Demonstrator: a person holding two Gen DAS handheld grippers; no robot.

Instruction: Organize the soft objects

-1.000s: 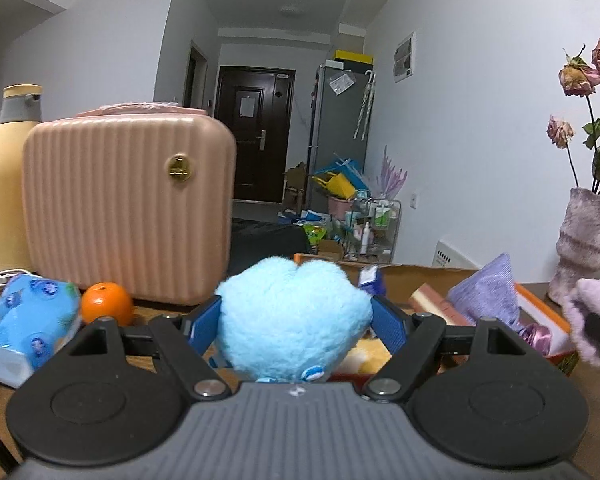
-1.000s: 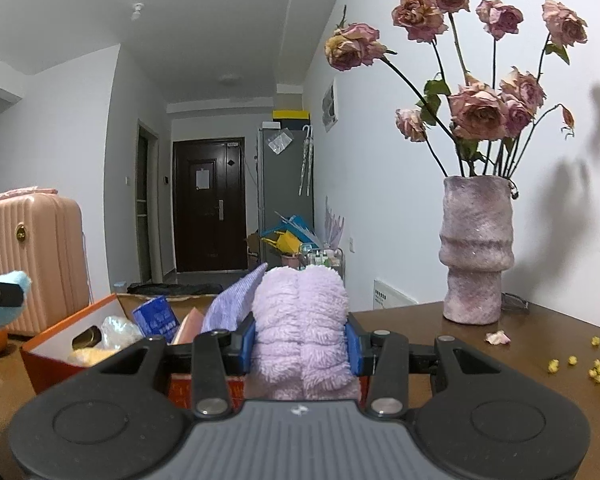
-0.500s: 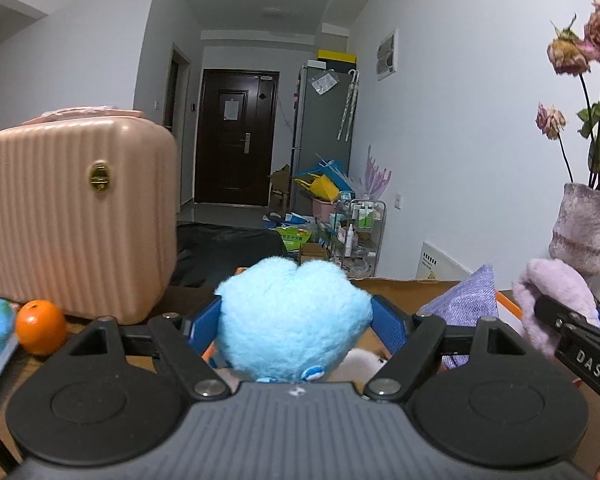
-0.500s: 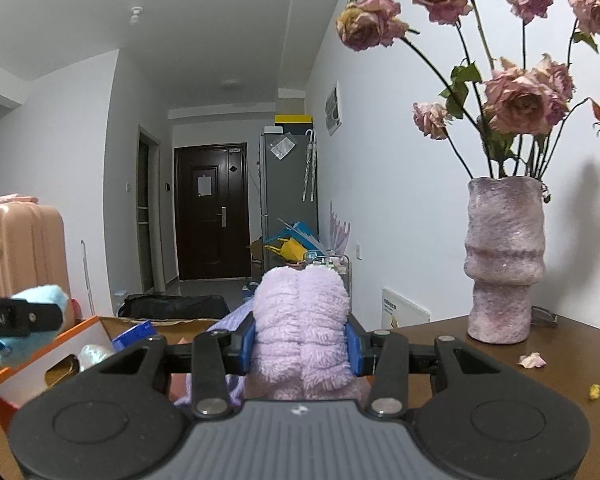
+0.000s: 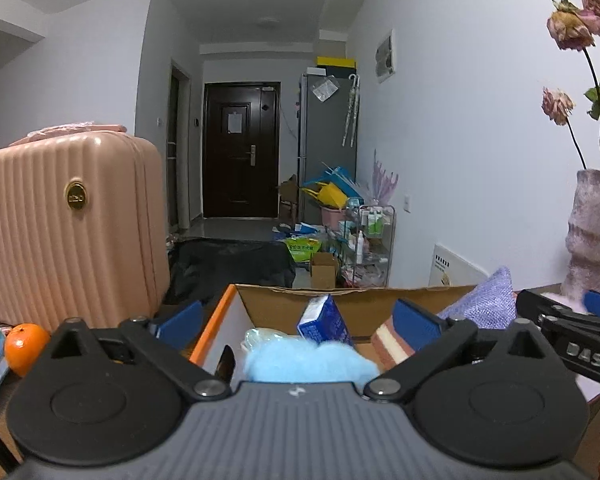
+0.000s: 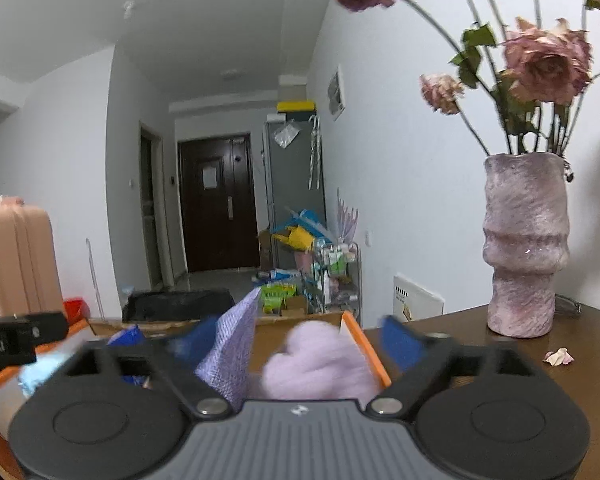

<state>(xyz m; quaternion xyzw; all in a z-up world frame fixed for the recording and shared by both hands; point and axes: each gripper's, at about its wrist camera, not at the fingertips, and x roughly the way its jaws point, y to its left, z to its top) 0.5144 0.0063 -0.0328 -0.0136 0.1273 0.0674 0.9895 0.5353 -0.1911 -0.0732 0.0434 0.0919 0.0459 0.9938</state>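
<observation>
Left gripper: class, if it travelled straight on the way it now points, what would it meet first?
Probably the blue carton standing in the orange box, directly ahead of the open left gripper; the blue plush lies lower, though depth is uncertain.

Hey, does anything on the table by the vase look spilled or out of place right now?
Yes, one small thing: a fallen pink petal lies loose on the wooden table, just right of the vase's foot. The roses above look dried and drooping, so it probably dropped from them. The vase itself stands upright.
</observation>
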